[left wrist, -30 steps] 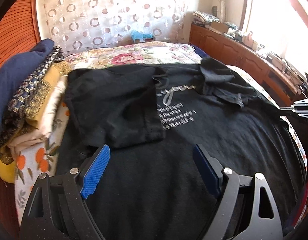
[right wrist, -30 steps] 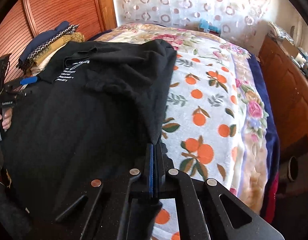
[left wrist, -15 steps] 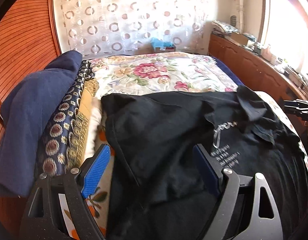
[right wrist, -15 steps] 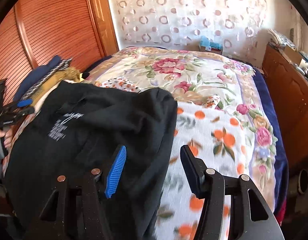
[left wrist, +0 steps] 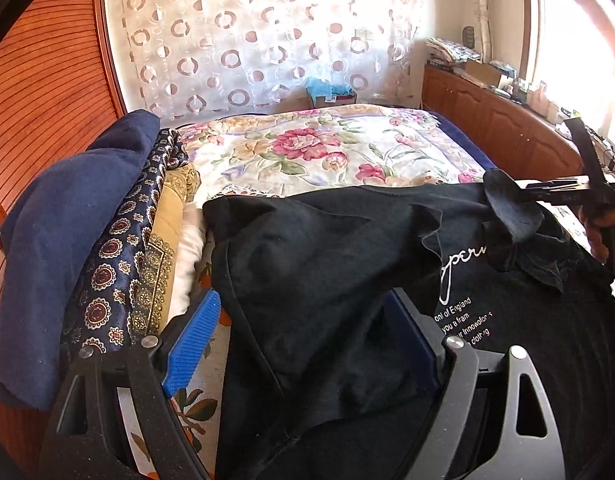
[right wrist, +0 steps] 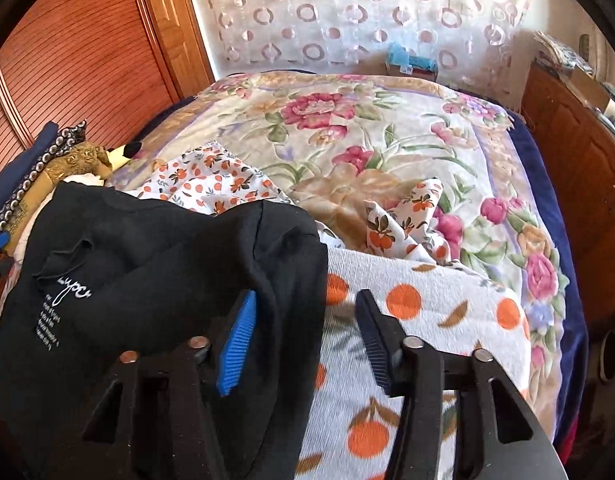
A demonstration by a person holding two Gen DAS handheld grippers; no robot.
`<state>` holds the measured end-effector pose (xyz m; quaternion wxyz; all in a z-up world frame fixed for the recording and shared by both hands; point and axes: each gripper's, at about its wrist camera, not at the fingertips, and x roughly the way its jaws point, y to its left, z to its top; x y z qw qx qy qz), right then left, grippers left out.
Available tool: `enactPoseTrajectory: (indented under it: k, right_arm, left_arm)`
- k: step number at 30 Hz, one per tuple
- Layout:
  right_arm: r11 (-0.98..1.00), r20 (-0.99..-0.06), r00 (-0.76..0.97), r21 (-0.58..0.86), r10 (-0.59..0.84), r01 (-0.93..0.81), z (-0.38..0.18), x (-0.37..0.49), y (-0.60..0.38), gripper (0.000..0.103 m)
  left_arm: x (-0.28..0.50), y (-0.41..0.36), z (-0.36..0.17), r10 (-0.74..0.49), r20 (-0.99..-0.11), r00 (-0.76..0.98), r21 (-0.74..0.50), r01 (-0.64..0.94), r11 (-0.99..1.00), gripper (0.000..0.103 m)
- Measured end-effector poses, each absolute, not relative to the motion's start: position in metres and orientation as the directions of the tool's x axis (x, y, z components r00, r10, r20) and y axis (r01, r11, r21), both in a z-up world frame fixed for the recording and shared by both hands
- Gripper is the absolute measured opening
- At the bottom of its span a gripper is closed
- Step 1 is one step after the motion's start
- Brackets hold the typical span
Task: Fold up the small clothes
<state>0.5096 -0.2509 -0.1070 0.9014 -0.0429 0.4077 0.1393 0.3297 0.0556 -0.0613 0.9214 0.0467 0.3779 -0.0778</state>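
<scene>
At the far left a pile of folded cloths [left wrist: 119, 248] sat against the wooden wardrobe [left wrist: 47, 80]. The left gripper [left wrist: 307, 340] stood released, its blue pads wide apart over the left edge of the black T-shirt [left wrist: 327, 280], cloth lying between them unpinched. The shirt lay spread on the orange-print sheet [right wrist: 427, 312], white lettering up, its right side folded inward. Over the shirt's right edge the right gripper [right wrist: 303, 332] was closing, the shirt's edge beside its left pad [right wrist: 237, 340], not yet clamped.
</scene>
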Motion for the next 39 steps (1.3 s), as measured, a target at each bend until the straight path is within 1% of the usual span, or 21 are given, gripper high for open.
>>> enactPoseTrajectory:
  k: [5,7,8,9,10,13,16,19,20,21,25,27,32,35,39]
  right_arm:
    - [0.946,-0.751,0.621,0.013,0.223,-0.323,-0.104,0.517,-0.236,0.034]
    - [0.94,-0.753,0.609,0.037,0.25,-0.34,-0.103,0.52,-0.237,0.014]
    - [0.938,-0.751,0.609,0.037,0.254,-0.346,-0.103,0.52,-0.239,0.009]
    - [0.936,-0.747,0.616,0.025,0.25,-0.35,-0.103,0.52,-0.24,0.006]
    - [0.934,-0.737,0.628,0.013,0.251,-0.358,-0.101,0.518,-0.24,0.006]
    - [0.924,-0.666,0.689,0.001,0.285,-0.382,-0.082,0.492,-0.245,0.005]
    - [0.918,-0.624,0.72,-0.009,0.304,-0.396,-0.069,0.465,-0.249,0.005]
    - [0.914,-0.632,0.715,-0.026,0.3,-0.406,-0.073,0.452,-0.249,0.005]
    - [0.914,-0.638,0.712,-0.032,0.293,-0.405,-0.076,0.451,-0.249,0.005]
    - [0.913,-0.64,0.712,-0.041,0.288,-0.406,-0.08,0.45,-0.248,0.005]
    - [0.911,-0.635,0.714,-0.037,0.296,-0.411,-0.086,0.449,-0.247,0.005]
    - [0.908,-0.632,0.713,-0.034,0.304,-0.417,-0.083,0.452,-0.244,0.005]
    - [0.903,-0.628,0.714,-0.041,0.309,-0.427,-0.08,0.455,-0.242,0.005]
    - [0.902,-0.626,0.715,-0.04,0.312,-0.429,-0.081,0.456,-0.243,0.005]
    - [0.905,-0.63,0.714,-0.039,0.307,-0.424,-0.084,0.457,-0.244,0.005]
  left_arm:
    - [0.328,0.052,-0.061,-0.118,-0.704,0.7,0.023,0.188,0.982,0.085]
    - [0.326,0.051,-0.061,-0.121,-0.704,0.7,0.022,0.192,0.981,0.085]
    - [0.326,0.05,-0.06,-0.123,-0.703,0.7,0.021,0.194,0.981,0.085]
    - [0.326,0.05,-0.06,-0.125,-0.704,0.699,0.019,0.195,0.981,0.085]
    - [0.325,0.05,-0.06,-0.127,-0.704,0.699,0.018,0.196,0.98,0.085]
    - [0.323,0.048,-0.056,-0.134,-0.701,0.7,0.02,0.208,0.978,0.085]
    - [0.325,0.044,-0.047,-0.123,-0.695,0.708,0.05,0.219,0.975,0.085]
    - [0.336,0.04,-0.036,-0.106,-0.699,0.708,0.078,0.223,0.972,0.085]
    - [0.342,0.039,-0.034,-0.1,-0.707,0.7,0.088,0.228,0.97,0.084]
    - [0.35,0.037,-0.033,-0.09,-0.721,0.687,0.106,0.238,0.965,0.08]
    - [0.381,0.031,-0.033,-0.02,-0.775,0.632,0.197,0.272,0.942,0.077]
    - [0.399,0.033,-0.034,0.015,-0.8,0.6,0.226,0.277,0.934,0.074]
    - [0.426,0.043,-0.043,0.038,-0.845,0.533,0.209,0.265,0.941,0.068]
    - [0.436,0.041,-0.051,0.036,-0.863,0.503,0.197,0.271,0.942,0.068]
    - [0.453,0.04,-0.051,0.079,-0.858,0.508,0.232,0.244,0.942,0.068]
